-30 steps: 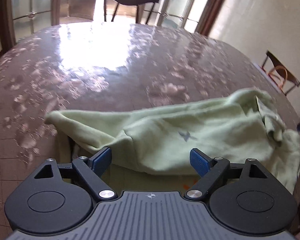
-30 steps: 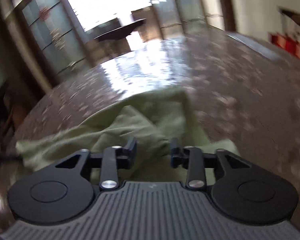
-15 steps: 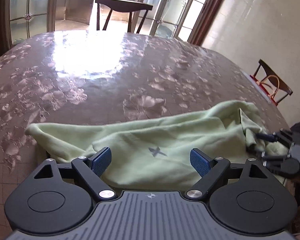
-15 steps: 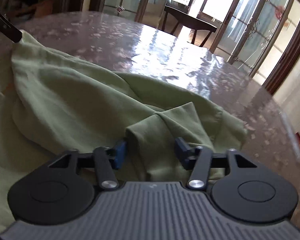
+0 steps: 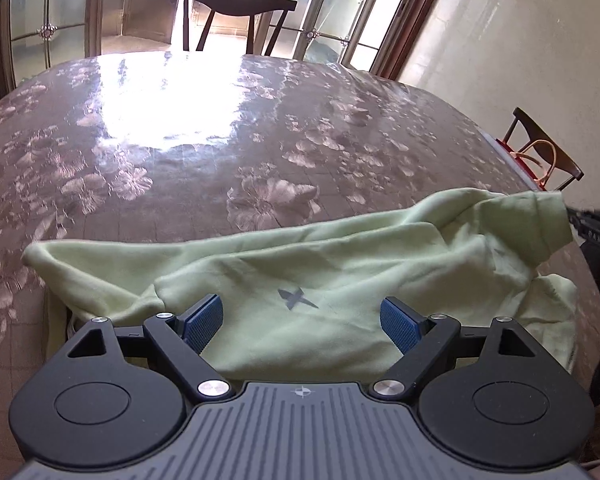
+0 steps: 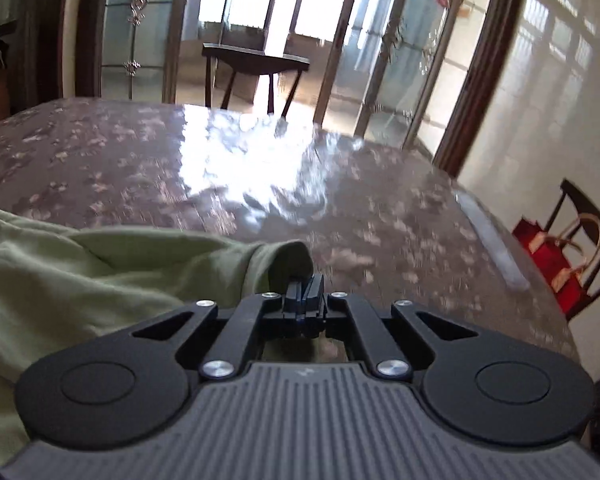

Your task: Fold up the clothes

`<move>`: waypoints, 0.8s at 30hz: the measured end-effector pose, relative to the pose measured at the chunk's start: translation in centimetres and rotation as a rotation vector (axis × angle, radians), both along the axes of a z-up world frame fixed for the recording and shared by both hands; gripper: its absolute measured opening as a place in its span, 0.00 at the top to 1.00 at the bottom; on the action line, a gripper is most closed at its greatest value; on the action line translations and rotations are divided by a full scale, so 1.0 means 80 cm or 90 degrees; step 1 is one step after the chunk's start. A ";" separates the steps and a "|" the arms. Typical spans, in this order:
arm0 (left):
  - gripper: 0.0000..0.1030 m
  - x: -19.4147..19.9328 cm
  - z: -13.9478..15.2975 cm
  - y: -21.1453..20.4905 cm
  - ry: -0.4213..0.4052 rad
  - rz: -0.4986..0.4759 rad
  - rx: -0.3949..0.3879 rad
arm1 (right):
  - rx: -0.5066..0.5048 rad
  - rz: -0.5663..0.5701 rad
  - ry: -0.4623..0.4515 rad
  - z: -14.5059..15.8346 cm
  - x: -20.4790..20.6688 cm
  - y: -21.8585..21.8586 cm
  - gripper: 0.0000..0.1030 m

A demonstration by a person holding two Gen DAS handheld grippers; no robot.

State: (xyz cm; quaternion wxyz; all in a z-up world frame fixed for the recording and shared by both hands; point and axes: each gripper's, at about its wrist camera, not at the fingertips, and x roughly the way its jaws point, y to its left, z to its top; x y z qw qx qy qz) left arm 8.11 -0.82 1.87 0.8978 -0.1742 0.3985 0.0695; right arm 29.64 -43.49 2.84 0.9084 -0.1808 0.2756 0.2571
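Pale green cotton, a crumpled garment (image 5: 340,264), lies heaped along the near edge of a round table (image 5: 220,140) covered in glossy brown cloth with a pink flower pattern; in the left wrist view it stretches from about nine o'clock across to three o'clock. Starting at the left, the left gripper (image 5: 302,320) hangs over the garment's near middle with its blue pads spread wide and nothing between them, angled down toward a small grey cross mark printed on the fabric; it has barely shifted over the last second. Moving right, the change is on the other side: the right gripper (image 6: 303,294), whose jaws stood half apart a second ago with a fold of cloth between them, has now pressed together on the garment's right-hand corner, and a rolled lip of green fabric bulges out just above the pinched pads at twelve o'clock. In the left view that corner now stands raised at about two o'clock, with the dark tip of the right gripper just showing behind it. This reads as the first hold being secured, so the garment can probably be lifted or spread once the left side takes a matching hold. The right gripper tilts forward and slightly down, blurred with motion. At far right, a dark chair (image 6: 580,248) with a red bag stands by the wall.
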 end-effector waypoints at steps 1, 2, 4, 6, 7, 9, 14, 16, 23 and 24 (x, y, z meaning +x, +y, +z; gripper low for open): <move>0.14 0.003 0.000 0.005 0.003 0.002 0.006 | -0.004 -0.010 0.009 -0.008 0.004 -0.003 0.97; 0.14 0.005 0.000 0.009 0.006 0.005 0.012 | -0.008 -0.022 0.017 -0.015 0.007 -0.007 0.96; 0.14 0.007 0.002 0.019 0.004 0.006 0.028 | -0.013 -0.052 0.035 -0.029 0.016 -0.014 0.84; 0.14 0.007 0.007 0.030 -0.004 0.001 0.047 | -0.007 -0.079 0.049 -0.037 0.020 -0.019 0.63; 0.13 0.006 0.009 0.035 -0.007 -0.009 0.056 | -0.003 -0.089 0.045 -0.037 0.020 -0.020 0.46; 0.13 0.007 0.007 0.046 -0.003 -0.042 0.064 | 0.010 -0.091 0.028 -0.033 0.012 -0.021 0.35; 0.13 0.023 -0.016 0.060 0.062 -0.100 0.080 | 0.032 -0.052 0.016 -0.016 -0.006 -0.018 0.33; 0.13 0.031 -0.028 0.067 0.087 -0.100 0.070 | 0.022 -0.039 0.007 -0.013 -0.015 -0.013 0.29; 0.10 0.036 -0.038 0.059 0.092 -0.135 0.025 | -0.025 -0.025 -0.020 -0.016 -0.031 -0.012 0.26; 0.11 0.036 -0.038 0.056 0.091 -0.138 0.030 | -0.021 -0.031 -0.018 -0.015 -0.031 -0.015 0.26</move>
